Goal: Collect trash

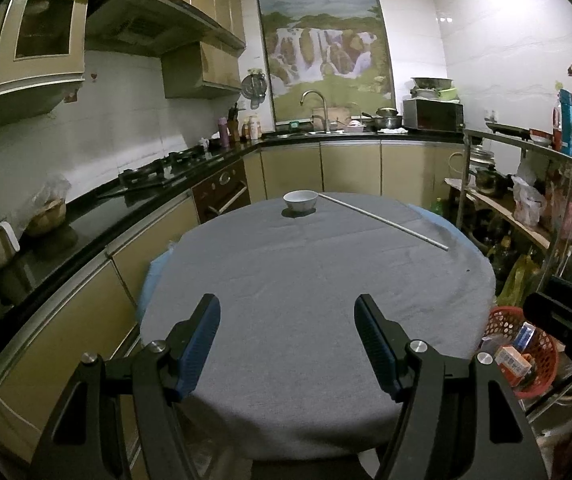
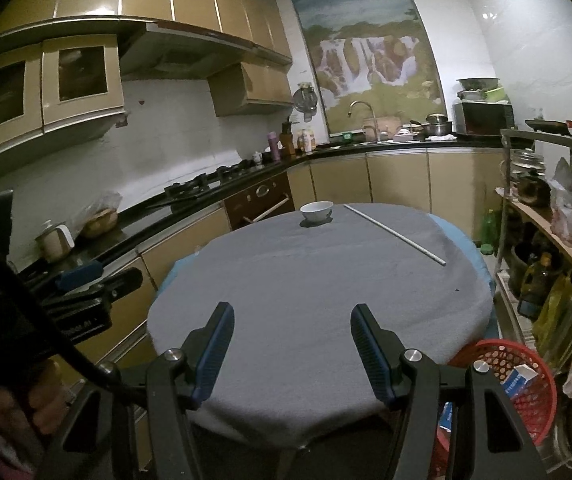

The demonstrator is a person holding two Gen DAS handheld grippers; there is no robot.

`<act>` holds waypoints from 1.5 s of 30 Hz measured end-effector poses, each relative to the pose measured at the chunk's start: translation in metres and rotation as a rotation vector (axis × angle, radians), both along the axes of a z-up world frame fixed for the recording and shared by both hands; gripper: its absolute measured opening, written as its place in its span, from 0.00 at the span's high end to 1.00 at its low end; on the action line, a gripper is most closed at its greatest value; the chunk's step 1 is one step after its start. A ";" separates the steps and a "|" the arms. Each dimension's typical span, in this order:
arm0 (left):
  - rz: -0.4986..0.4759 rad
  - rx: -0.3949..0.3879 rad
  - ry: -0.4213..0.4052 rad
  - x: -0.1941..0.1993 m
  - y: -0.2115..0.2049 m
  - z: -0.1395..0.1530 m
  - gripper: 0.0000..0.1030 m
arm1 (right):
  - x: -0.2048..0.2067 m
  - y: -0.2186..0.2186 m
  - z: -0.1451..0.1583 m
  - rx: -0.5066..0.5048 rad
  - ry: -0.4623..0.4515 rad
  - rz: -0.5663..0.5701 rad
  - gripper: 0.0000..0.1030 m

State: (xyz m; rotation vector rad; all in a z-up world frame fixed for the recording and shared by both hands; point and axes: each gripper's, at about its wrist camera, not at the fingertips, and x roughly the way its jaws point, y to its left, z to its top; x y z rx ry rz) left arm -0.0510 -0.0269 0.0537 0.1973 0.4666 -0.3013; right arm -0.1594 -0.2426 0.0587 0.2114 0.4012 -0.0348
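A red mesh basket (image 1: 534,360) (image 2: 526,384) stands low at the right of the round table (image 1: 306,300) (image 2: 318,280) and holds small cartons (image 1: 512,362) (image 2: 520,380). My left gripper (image 1: 288,312) is open and empty over the table's near edge. It also shows at the left of the right wrist view (image 2: 81,276). My right gripper (image 2: 290,322) is open and empty over the near edge; its dark body (image 1: 566,312) shows beside the basket. A white bowl (image 1: 300,201) (image 2: 316,211) and a thin white rod (image 1: 382,220) (image 2: 394,234) lie on the grey cloth.
A black countertop (image 1: 85,216) with a gas hob (image 1: 165,168) runs along the left. A sink (image 1: 314,130) and microwave (image 1: 432,116) stand at the back. A crowded metal shelf rack (image 1: 546,200) (image 2: 546,220) stands close on the right.
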 end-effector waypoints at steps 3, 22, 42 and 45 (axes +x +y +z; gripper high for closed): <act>0.009 -0.002 -0.009 -0.001 0.003 0.000 0.32 | 0.001 0.001 0.000 0.001 -0.004 0.004 0.37; 0.015 0.001 -0.009 -0.002 0.001 -0.001 0.32 | 0.006 0.006 -0.006 0.004 0.002 0.006 0.37; 0.022 0.009 -0.012 0.000 0.004 -0.008 0.32 | 0.007 0.007 0.008 -0.024 -0.032 -0.018 0.35; 0.022 0.012 -0.012 0.001 0.004 -0.007 0.32 | 0.008 0.007 0.009 -0.023 -0.031 -0.019 0.35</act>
